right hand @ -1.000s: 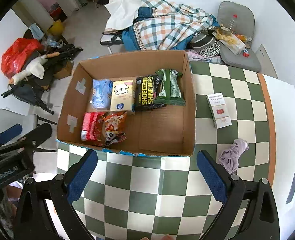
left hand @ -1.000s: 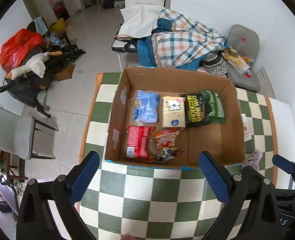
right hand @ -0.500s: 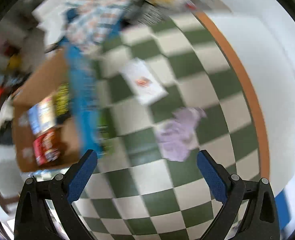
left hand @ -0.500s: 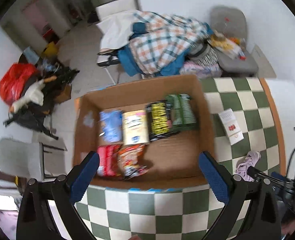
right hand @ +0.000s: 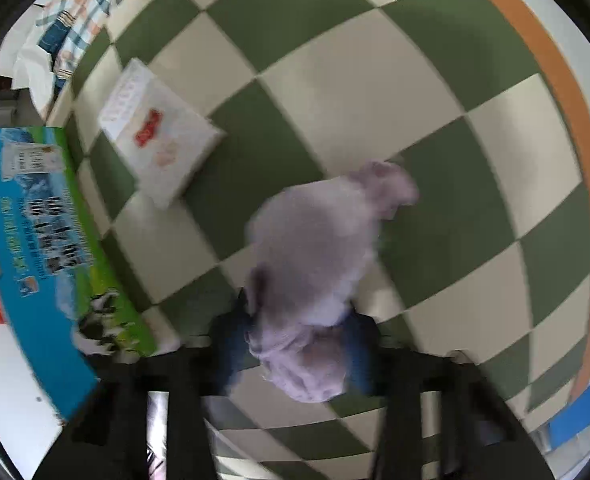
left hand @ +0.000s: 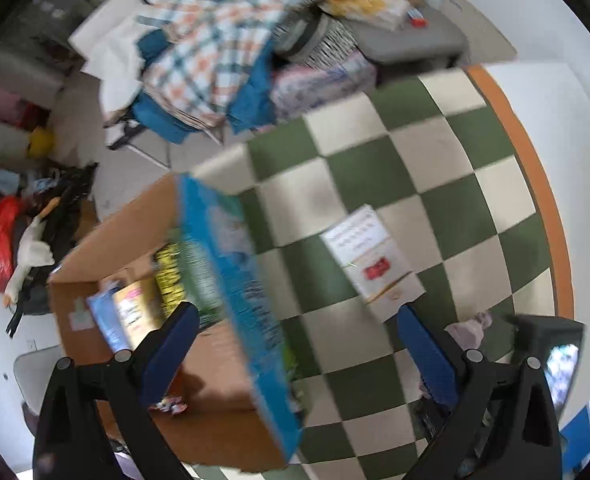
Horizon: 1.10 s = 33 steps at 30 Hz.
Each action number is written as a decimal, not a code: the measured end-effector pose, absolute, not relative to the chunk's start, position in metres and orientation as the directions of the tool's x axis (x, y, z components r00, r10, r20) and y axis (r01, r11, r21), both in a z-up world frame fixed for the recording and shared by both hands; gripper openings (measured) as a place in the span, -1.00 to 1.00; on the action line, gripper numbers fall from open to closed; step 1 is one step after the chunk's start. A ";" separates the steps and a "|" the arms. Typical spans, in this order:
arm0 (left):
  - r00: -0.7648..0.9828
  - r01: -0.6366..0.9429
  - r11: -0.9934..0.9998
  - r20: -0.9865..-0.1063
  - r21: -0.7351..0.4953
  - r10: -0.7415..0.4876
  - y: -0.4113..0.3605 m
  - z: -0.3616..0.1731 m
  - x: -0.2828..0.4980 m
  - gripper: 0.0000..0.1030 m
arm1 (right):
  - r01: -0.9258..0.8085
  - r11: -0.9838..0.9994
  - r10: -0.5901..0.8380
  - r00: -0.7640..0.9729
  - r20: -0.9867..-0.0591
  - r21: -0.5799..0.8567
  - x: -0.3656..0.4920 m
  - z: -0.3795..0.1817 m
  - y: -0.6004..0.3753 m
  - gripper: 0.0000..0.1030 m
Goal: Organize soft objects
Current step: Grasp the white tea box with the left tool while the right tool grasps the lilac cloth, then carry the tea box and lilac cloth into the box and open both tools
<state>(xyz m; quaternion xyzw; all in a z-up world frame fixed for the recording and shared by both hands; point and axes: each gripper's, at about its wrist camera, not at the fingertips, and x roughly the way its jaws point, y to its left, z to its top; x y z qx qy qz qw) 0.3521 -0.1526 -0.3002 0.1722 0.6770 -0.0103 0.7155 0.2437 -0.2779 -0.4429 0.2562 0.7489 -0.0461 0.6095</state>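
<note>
crumpled lilac cloth (right hand: 315,264) on the checkered tabletop, seemingly between the tongs (right hand: 295,354).

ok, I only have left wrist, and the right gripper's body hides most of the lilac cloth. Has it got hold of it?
Observer: Looks like it. In the right wrist view, the right gripper has its blue fingers closed in on the lilac cloth, though the frame is blurred.
Operator: Whole cloth inside the grip?
Observer: No. Only its near end is pinched. Most of it bunches out ahead of the fingers.
Operator: Touching the white packet?
Observer: No. The white packet lies apart from it, with bare checked tablecloth between.
</note>
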 end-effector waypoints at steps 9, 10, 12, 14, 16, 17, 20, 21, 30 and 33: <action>-0.218 0.167 0.983 -0.970 0.076 0.112 -0.175 -0.400 0.386 0.97 | 0.448 0.878 0.224 -0.071 -0.972 0.169 0.248 -0.428 -0.359 -0.31; -0.237 0.148 0.986 -0.966 0.070 0.105 -0.175 -0.409 0.388 0.97 | 0.447 0.880 0.211 -0.068 -0.975 0.160 0.251 -0.426 -0.365 -0.31; -0.274 0.112 0.992 -0.958 0.058 0.087 -0.174 -0.422 0.392 0.97 | 0.442 0.885 0.192 -0.060 -0.980 0.146 0.255 -0.423 -0.375 -0.31; -0.297 0.086 0.995 -0.952 0.050 0.073 -0.173 -0.431 0.395 0.97 | 0.427 0.895 0.173 -0.057 -0.983 0.133 0.257 -0.422 -0.377 -0.31; -0.312 0.086 0.994 -0.946 0.062 0.085 -0.174 -0.439 0.395 0.97 | 0.403 0.908 0.151 -0.053 -0.987 0.117 0.259 -0.420 -0.376 -0.31; -0.315 0.094 0.993 -0.945 0.065 0.091 -0.175 -0.443 0.395 0.97 | 0.396 0.911 0.148 -0.054 -0.988 0.115 0.263 -0.419 -0.374 -0.31; -0.293 0.108 0.992 -0.952 0.061 0.091 -0.177 -0.444 0.392 0.89 | 0.389 0.912 0.164 -0.059 -0.985 0.129 0.271 -0.420 -0.373 -0.31; -0.285 0.108 0.993 -0.955 0.050 0.079 -0.178 -0.443 0.391 0.83 | 0.388 0.912 0.167 -0.059 -0.984 0.131 0.271 -0.418 -0.369 -0.31; -0.210 0.146 0.986 -0.972 0.075 0.105 -0.193 -0.423 0.380 0.09 | 0.361 0.923 0.166 -0.055 -0.985 0.136 0.274 -0.413 -0.369 -0.31; -0.190 0.143 0.988 -0.977 0.066 0.092 -0.192 -0.414 0.374 0.08 | 0.353 0.925 0.163 -0.037 -0.986 0.140 0.271 -0.405 -0.371 -0.31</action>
